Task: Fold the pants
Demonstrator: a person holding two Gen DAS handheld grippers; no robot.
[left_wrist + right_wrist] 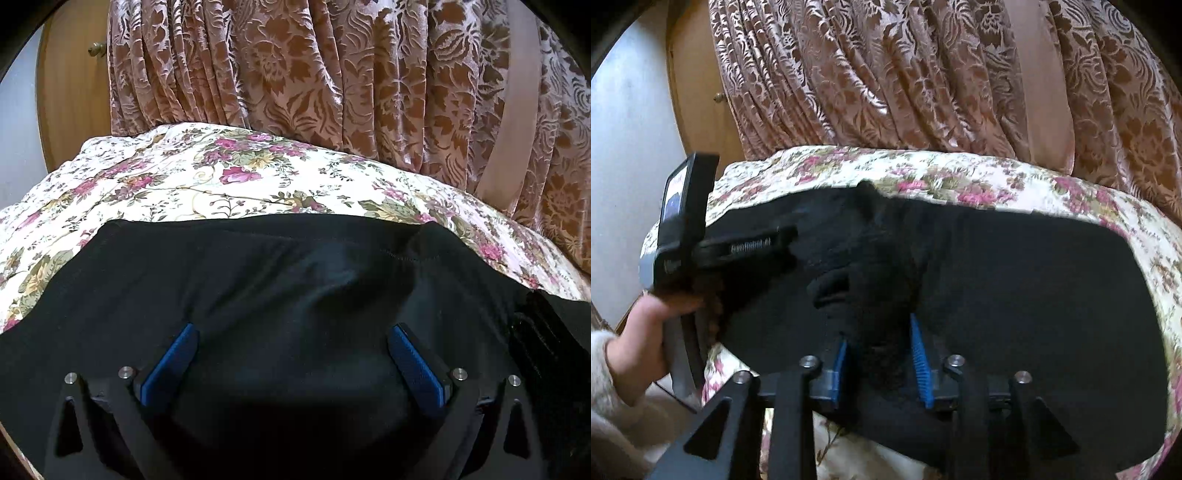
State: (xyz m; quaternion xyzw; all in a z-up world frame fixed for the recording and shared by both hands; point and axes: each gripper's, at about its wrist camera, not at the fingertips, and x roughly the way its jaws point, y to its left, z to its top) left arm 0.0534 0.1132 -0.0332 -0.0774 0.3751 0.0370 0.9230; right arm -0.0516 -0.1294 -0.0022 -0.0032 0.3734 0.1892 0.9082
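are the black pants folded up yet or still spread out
Partly folded: the black pants lie as a broad slab on the floral bedspread, one bunched ridge between the right gripper pads.

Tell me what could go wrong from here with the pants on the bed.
1. A bunched ridge of the black pants sits between the right gripper pads, which stand apart; lifting away could drag the fold loose.
2. The left gripper is wide open over the cloth with wrinkles ahead of it; a crease may get folded in.
3. The pants lie near the floral bedspread edge by the hand; a tug might slide them off.
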